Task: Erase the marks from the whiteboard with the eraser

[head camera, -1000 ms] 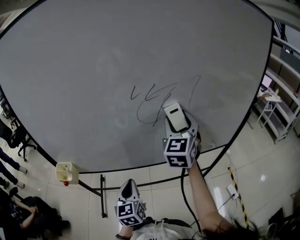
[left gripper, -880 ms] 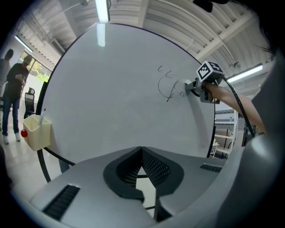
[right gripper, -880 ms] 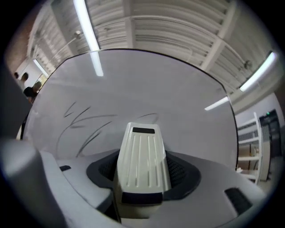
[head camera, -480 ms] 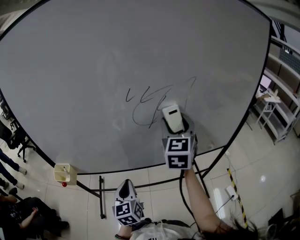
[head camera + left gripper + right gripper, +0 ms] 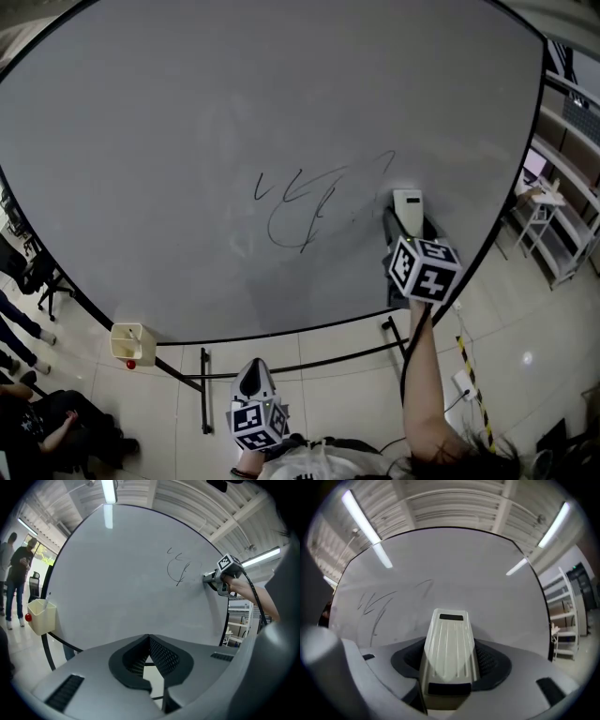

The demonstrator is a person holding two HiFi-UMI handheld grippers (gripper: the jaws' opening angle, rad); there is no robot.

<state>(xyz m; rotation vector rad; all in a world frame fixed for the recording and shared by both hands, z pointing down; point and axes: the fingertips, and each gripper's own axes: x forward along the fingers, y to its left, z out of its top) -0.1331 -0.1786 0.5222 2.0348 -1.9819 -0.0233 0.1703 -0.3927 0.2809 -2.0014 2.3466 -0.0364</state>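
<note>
Eraser (image 5: 407, 208) is lying against the whiteboard (image 5: 187, 131), just right of the marks (image 5: 305, 211), with its long axis running along the jaws and its far end pointing up the board. Right hand-held gripper (image 5: 405, 230) is clamping it. Left hand-held gripper (image 5: 255, 382) is hanging low, jaws together, empty.

Dark scribbled marks (image 5: 317, 211) on a pale grey whiteboard (image 5: 187, 112) — ribbed off-white eraser (image 5: 449, 644).

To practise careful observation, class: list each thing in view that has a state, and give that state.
whiteboard: upright, marked near its middle.
marks: not wiped off.
eraser: clamped in the right gripper, right of the marks.
right gripper: shut on the eraser.
left gripper: shut, empty, held low.
</note>
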